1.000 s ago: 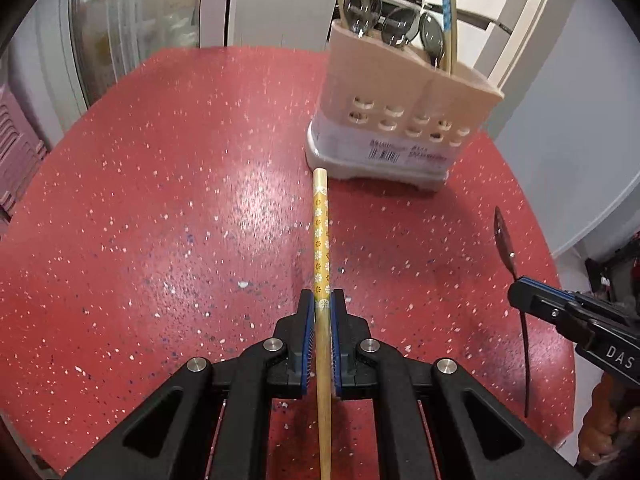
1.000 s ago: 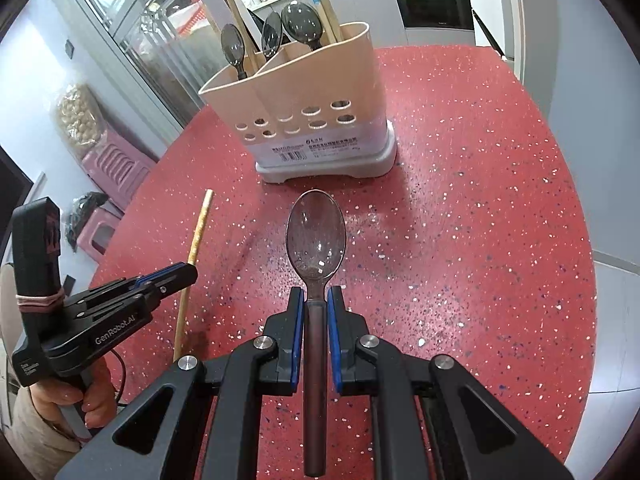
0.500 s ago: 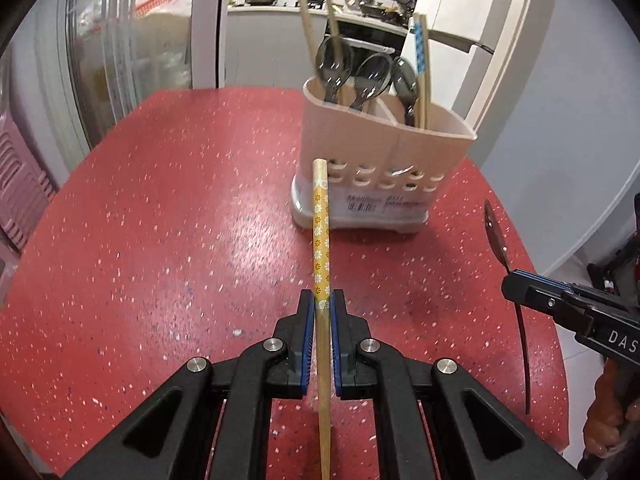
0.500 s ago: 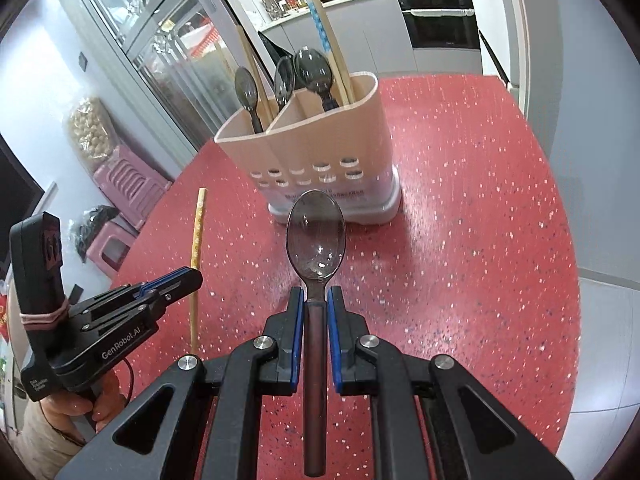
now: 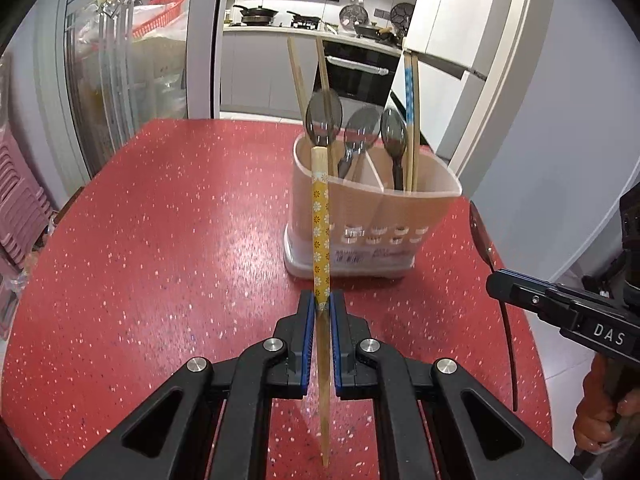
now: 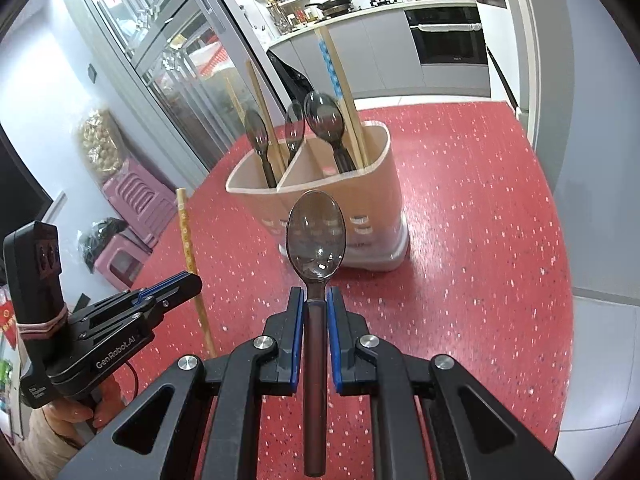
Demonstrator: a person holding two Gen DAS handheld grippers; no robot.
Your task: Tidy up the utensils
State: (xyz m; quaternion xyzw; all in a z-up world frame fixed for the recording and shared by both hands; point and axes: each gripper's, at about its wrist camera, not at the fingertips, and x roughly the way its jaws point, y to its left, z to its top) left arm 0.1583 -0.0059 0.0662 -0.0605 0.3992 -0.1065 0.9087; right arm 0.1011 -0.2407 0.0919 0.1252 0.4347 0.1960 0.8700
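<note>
A beige two-compartment utensil holder (image 5: 376,216) (image 6: 372,184) stands on the red speckled table (image 5: 160,240). It holds several dark spoons and chopsticks. My left gripper (image 5: 322,308) is shut on a yellow flowered chopstick (image 5: 320,220), held level and pointing at the holder's left compartment. My right gripper (image 6: 316,304) is shut on a dark translucent spoon (image 6: 316,236), bowl forward, just short of the holder. Each gripper shows in the other's view: the right gripper (image 5: 496,280) and the left gripper (image 6: 188,284).
The table's right edge (image 6: 560,280) drops to a grey floor. Pink stools (image 6: 132,216) stand at the left. A glass-door cabinet (image 5: 120,60) and a kitchen counter (image 5: 300,32) lie beyond the table.
Both grippers have lifted and tilted up with their utensils. The holder now sits lower in both views, and its open top shows.
</note>
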